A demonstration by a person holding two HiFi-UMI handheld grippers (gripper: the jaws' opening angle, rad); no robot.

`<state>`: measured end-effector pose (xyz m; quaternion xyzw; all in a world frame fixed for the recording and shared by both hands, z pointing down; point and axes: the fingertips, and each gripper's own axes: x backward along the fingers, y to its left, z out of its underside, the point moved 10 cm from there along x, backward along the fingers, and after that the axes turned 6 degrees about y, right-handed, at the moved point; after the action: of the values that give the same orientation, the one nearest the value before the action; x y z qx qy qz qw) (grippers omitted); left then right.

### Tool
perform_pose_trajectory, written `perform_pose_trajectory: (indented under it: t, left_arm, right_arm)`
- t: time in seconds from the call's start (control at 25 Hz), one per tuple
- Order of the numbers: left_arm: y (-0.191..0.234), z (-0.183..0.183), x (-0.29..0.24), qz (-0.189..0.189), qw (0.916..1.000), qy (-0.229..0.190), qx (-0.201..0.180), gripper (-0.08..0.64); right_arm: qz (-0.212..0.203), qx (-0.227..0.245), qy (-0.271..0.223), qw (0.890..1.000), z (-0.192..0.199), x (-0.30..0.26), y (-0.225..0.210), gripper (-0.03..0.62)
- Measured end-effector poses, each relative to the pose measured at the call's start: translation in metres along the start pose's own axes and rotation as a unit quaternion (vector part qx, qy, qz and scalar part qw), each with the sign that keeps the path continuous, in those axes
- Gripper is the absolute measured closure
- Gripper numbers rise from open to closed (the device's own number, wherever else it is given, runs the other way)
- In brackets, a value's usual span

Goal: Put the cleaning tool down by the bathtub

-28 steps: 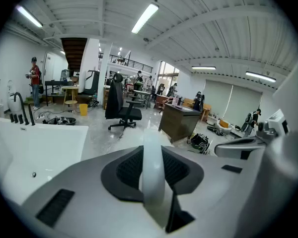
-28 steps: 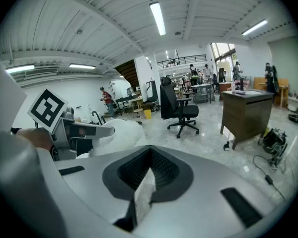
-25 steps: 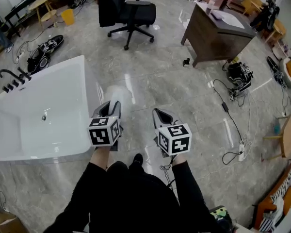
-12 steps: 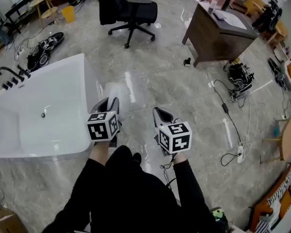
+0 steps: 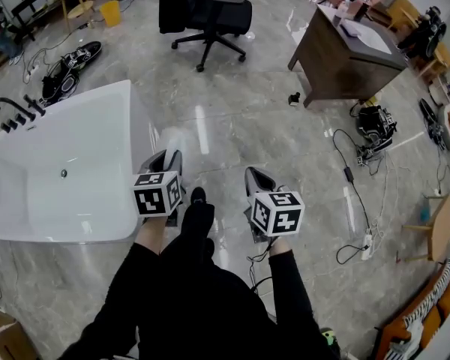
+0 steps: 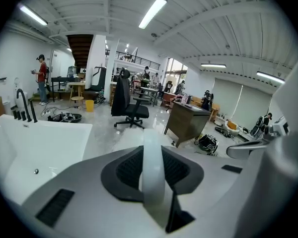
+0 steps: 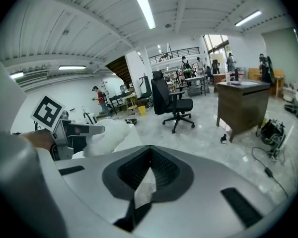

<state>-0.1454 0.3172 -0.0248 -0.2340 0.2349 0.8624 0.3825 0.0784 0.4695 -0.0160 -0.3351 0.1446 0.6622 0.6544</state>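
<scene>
My left gripper (image 5: 165,160) is shut on the white handle (image 6: 151,167) of the cleaning tool. Its fluffy white head (image 5: 178,142) sticks out ahead of the jaws, above the floor just off the bathtub's right corner. The white bathtub (image 5: 126,130) lies at the left, and its rim (image 6: 44,133) fills the lower left of the left gripper view. My right gripper (image 5: 256,177) hangs over the floor to the right, jaws together, with only a small white scrap (image 7: 144,192) at their tips. The right gripper view shows the fluffy head (image 7: 111,133) and the left gripper (image 7: 74,130) at its left.
A black faucet (image 5: 13,112) stands at the tub's far left end. A black office chair (image 5: 210,10) and a wooden desk (image 5: 345,51) stand further off. Cables (image 5: 352,172) and a power strip (image 5: 367,242) run along the floor at right. My black shoe (image 5: 197,198) shows between the grippers.
A black shoe has stepped forward between the grippers. Both grippers have edged slightly right, and the left one still grips the tool.
</scene>
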Motion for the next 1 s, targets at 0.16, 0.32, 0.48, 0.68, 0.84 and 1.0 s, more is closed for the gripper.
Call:
perform_pose_trajectory:
  t: [0.16,0.32,0.48,0.68,0.84,1.0]
  left_arm:
    - [0.014,-0.010,-0.027,-0.004,0.9999,0.007,0.008,0.460]
    - [0.032,-0.023,-0.065,-0.010,0.9997,0.016,0.015,0.460]
    - [0.052,-0.036,-0.104,-0.019,0.9988,0.032,0.032,0.460]
    - [0.083,-0.061,-0.142,-0.024,0.9977,0.039,0.050,0.460]
    - [0.107,-0.079,-0.166,-0.024,0.9972,0.038,0.059,0.460]
    - [0.122,-0.089,-0.189,-0.027,0.9965,0.036,0.070,0.460]
  right_arm:
    - [0.003,-0.005,0.010,1.000,-0.014,-0.025,-0.008,0.591]
    - [0.004,0.004,0.016,1.000,-0.040,-0.062,-0.019,0.592]
    - [-0.004,0.016,0.036,0.999,-0.071,-0.105,-0.031,0.592]
    - [-0.009,0.021,0.064,0.998,-0.109,-0.161,-0.041,0.591]
    - [-0.010,0.029,0.077,0.997,-0.132,-0.195,-0.044,0.592]
    - [-0.007,0.039,0.086,0.995,-0.151,-0.221,-0.051,0.592]
